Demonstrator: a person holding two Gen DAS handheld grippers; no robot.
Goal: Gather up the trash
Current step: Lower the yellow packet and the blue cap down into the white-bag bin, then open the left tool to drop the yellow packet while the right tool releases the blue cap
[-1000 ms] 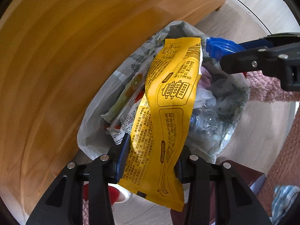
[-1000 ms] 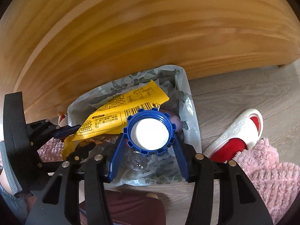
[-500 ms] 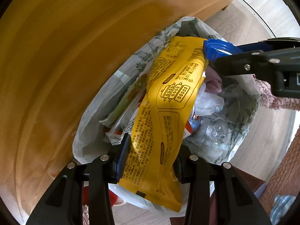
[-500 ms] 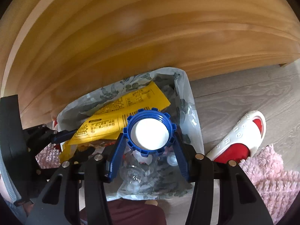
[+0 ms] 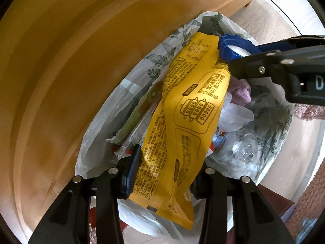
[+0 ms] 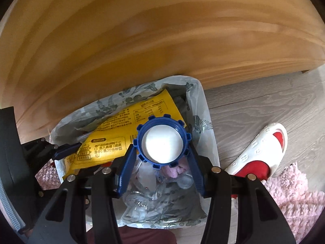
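Wooden furniture loomed behind as the left gripper (image 5: 166, 174), clamped on the yellow wrapper (image 5: 189, 118), and the right gripper (image 6: 160, 162), pinching the blue cap (image 6: 163, 140), hung over the lined trash bin (image 6: 205, 111), already holding earlier rubbish, so only letting both go seemingly remained.
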